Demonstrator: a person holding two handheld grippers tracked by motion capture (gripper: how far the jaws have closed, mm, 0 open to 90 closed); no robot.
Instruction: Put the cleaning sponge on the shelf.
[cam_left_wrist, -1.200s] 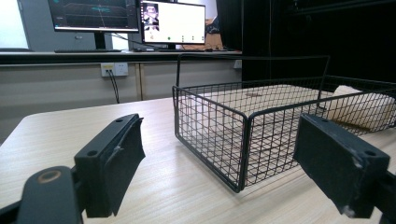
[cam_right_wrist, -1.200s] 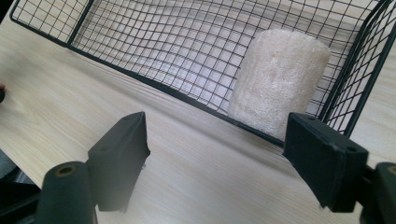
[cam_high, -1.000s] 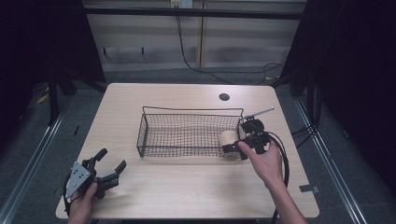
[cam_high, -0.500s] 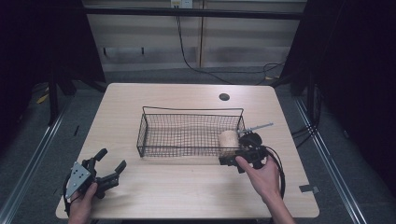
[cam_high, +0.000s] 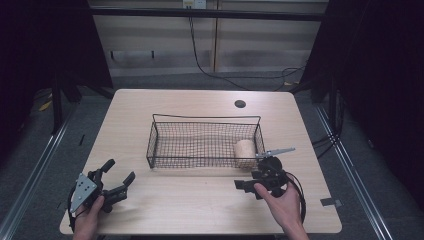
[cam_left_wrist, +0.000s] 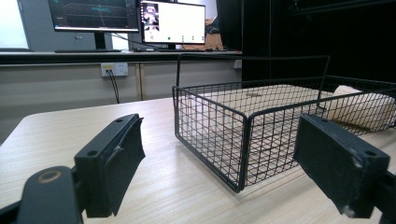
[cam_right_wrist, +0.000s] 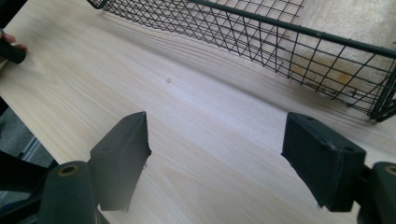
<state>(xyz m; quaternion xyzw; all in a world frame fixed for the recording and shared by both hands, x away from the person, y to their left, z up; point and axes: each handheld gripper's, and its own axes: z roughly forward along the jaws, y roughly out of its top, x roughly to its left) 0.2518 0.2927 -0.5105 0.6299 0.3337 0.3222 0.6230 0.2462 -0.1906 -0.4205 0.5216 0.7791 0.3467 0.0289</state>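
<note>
Bread roll: now lying in wire basket, R end. R tongs pulled back onto bench, wide open, empty; placement looks done. L tongs open, empty.

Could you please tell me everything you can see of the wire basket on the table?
The wire basket is a black, rectangular, open-topped tray of fine metal mesh with a thicker rim wire and a raised handle loop at each short end. It stands upright and level on the light wooden table, near the middle. A pale beige roll lies inside at its right end. Neither gripper touches it.
</note>
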